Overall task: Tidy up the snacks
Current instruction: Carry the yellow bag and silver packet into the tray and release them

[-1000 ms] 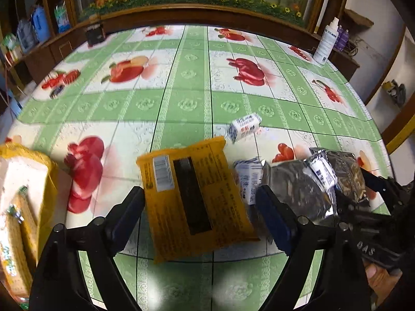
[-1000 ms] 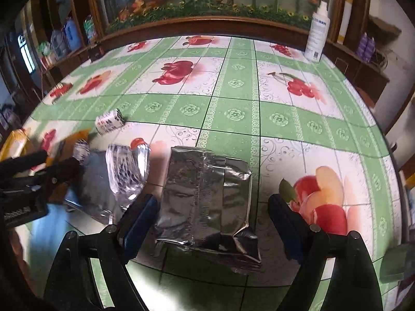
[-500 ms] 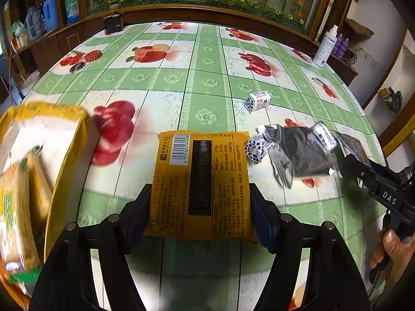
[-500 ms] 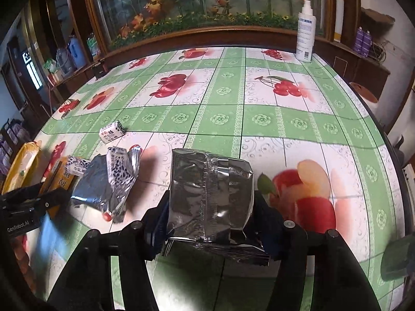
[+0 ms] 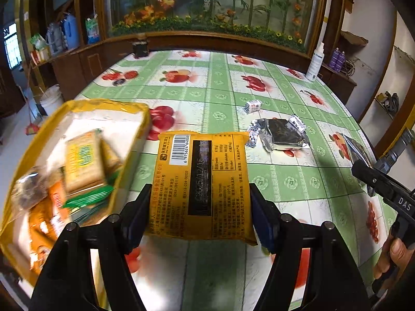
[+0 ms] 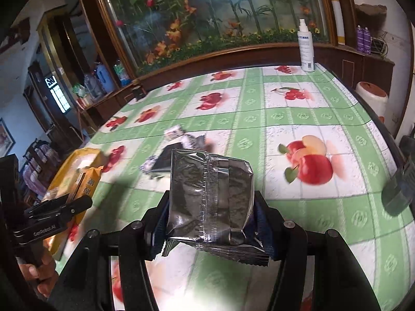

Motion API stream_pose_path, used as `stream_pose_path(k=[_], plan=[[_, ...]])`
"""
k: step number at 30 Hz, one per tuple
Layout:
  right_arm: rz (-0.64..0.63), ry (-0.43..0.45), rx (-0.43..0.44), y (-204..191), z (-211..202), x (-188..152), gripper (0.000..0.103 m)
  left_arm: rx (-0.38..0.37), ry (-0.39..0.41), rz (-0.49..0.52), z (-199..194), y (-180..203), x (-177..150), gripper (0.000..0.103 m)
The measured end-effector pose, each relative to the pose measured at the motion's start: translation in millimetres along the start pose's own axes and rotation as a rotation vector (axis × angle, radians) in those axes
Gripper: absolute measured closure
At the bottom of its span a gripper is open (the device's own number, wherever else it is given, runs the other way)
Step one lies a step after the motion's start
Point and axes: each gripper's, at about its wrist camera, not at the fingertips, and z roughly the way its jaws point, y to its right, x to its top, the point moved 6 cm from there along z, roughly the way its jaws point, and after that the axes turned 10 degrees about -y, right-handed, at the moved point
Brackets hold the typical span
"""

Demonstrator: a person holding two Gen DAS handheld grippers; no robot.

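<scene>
Presently held, left gripper (image 5: 199,215): yellow snack packet (image 5: 201,181), barcode side up, pinched at both long edges by jaws set packet-wide, lifted clear of the table (image 5: 220,98). Right gripper (image 6: 211,223): silver foil packet (image 6: 210,197), clamped at its sides, likewise off the cloth. Yellow bin (image 5: 23,160), part-filled with snacks, sits at the table's left edge just beside the yellow packet. Loose on the cloth: one silver pouch (image 5: 281,134) and a small white wrapped sweet (image 5: 253,106), mid-table. Far half of the table open; white spray bottle (image 6: 306,46) at the far right corner.
</scene>
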Motion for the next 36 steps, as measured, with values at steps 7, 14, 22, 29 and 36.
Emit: stream_pose_path(k=[7, 14, 22, 29, 36], plan=[[-0.055, 0.000, 0.089, -45.3, -8.1, -17.5, 0.043, 0.100, 0.051, -0.046, -29.6, -34.7, -16.6, 0.033], [-0.149, -0.024, 0.165, -104.2, -3.0, -25.5, 0.043, 0.154, 0.067, -0.114, -43.4, -76.6, -29.1, 0.033], [-0.222, -0.051, 0.182, -147.3, 7.0, -31.3, 0.043, 0.176, 0.077, -0.188, -49.5, -114.2, -36.5, 0.033], [-0.260, -0.073, 0.212, -174.0, 13.7, -31.4, 0.043, 0.203, 0.087, -0.229, -51.2, -138.0, -39.3, 0.033], [-0.327, -0.102, 0.241, -212.9, 32.3, -29.7, 0.043, 0.219, 0.086, -0.261, -49.9, -157.5, -42.1, 0.033]])
